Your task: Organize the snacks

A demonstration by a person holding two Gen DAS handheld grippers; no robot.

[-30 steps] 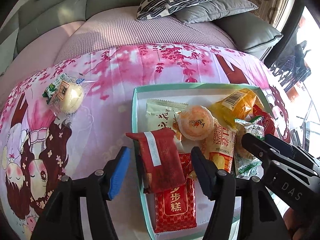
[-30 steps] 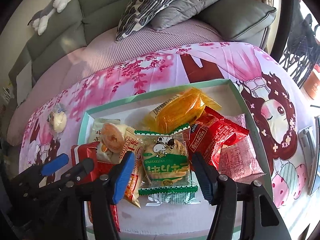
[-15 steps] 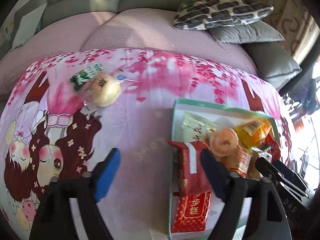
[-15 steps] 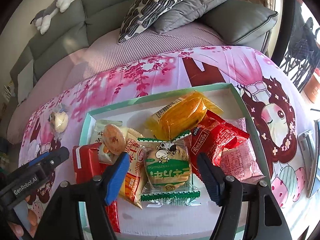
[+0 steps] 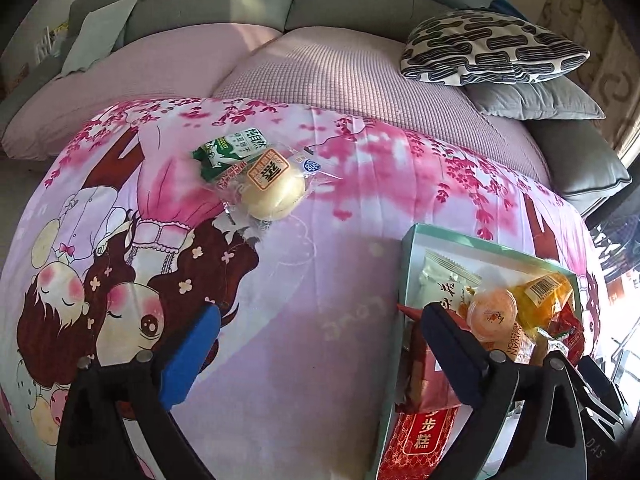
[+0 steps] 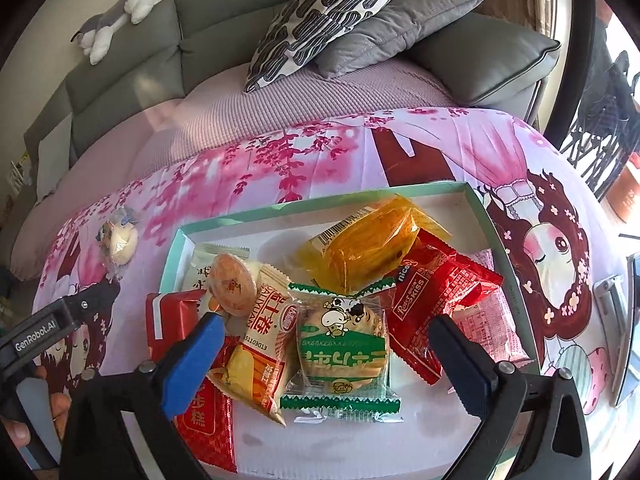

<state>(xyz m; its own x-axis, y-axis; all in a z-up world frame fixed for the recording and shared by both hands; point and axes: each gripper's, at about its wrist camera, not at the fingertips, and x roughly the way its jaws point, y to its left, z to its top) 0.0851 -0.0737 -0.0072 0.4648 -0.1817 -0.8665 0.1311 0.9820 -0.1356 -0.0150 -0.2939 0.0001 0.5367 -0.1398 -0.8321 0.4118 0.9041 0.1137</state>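
Note:
A mint-rimmed tray on the pink cartoon cloth holds several snack packets. My right gripper hangs over it with its jaws opening. A green-and-white biscuit packet lies flat between them, and the pads are clear of it. Around it lie a yellow packet, a red packet and an orange-lidded cup. My left gripper is over bare cloth left of the tray, jaws opening, nothing between them. Farther off lie a wrapped pale bun and a green packet.
A grey sofa with a pink cover runs behind the cloth, with a patterned cushion and a grey one at the right. A plush toy lies on the sofa back. A metal object sits at the cloth's right edge.
My left gripper slid left off the tray to the bare cloth and spread its jaws, leaving the dark red packet at the tray's left edge. The right gripper's jaws widened in place.

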